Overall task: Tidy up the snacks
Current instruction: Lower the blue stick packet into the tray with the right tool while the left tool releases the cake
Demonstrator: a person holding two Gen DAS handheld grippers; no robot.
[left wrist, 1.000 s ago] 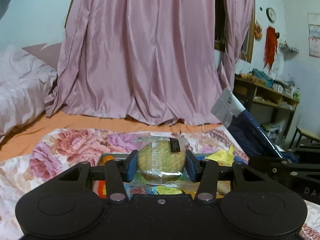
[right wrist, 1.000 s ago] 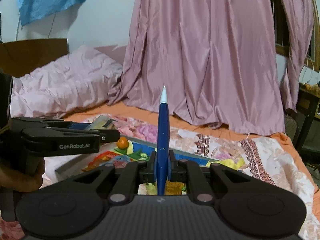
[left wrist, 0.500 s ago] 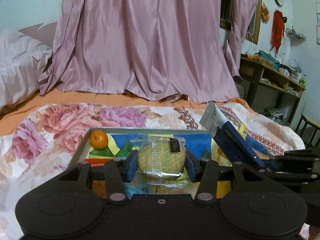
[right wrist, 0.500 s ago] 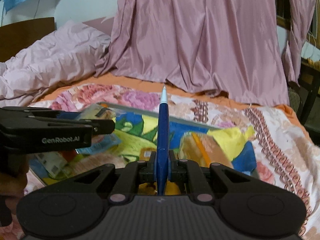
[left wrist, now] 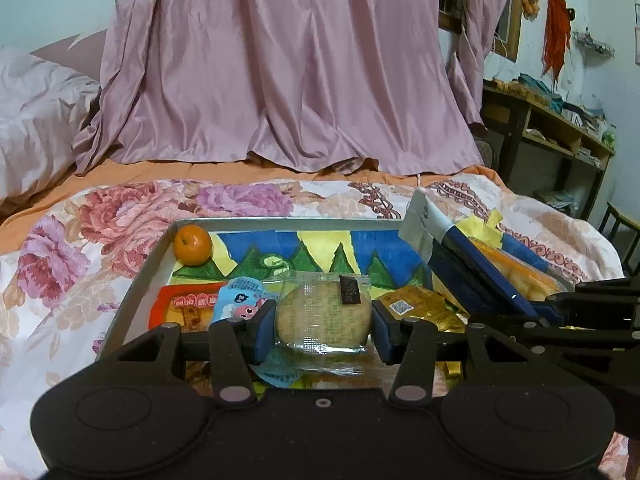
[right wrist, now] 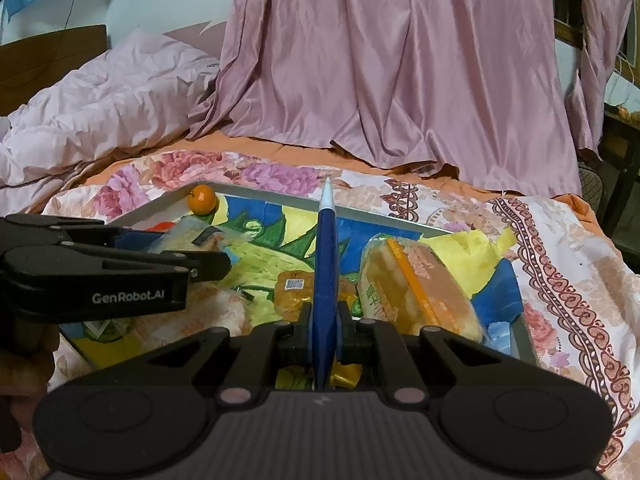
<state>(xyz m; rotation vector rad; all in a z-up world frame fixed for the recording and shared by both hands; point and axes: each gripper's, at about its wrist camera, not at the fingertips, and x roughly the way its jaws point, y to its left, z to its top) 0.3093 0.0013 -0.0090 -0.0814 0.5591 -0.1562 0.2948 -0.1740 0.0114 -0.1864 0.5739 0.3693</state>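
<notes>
Over the tray (left wrist: 136,280) on the flowered bedspread (left wrist: 80,240), both grippers carry snacks. Left gripper (left wrist: 323,326) clamps a clear-wrapped round biscuit (left wrist: 322,316); right gripper (right wrist: 324,320) pinches a flat blue packet (right wrist: 326,256) edge-on. Already lying inside are an orange (left wrist: 192,245) at the far left corner, a bread pack (right wrist: 420,288) at right and several small packets. I judge two items remain to set down.

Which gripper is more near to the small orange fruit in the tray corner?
Left. The left gripper, shut on the round biscuit packet, hovers over the tray's left half, below the orange. The right gripper, shut on the blue packet, is further right.
</notes>
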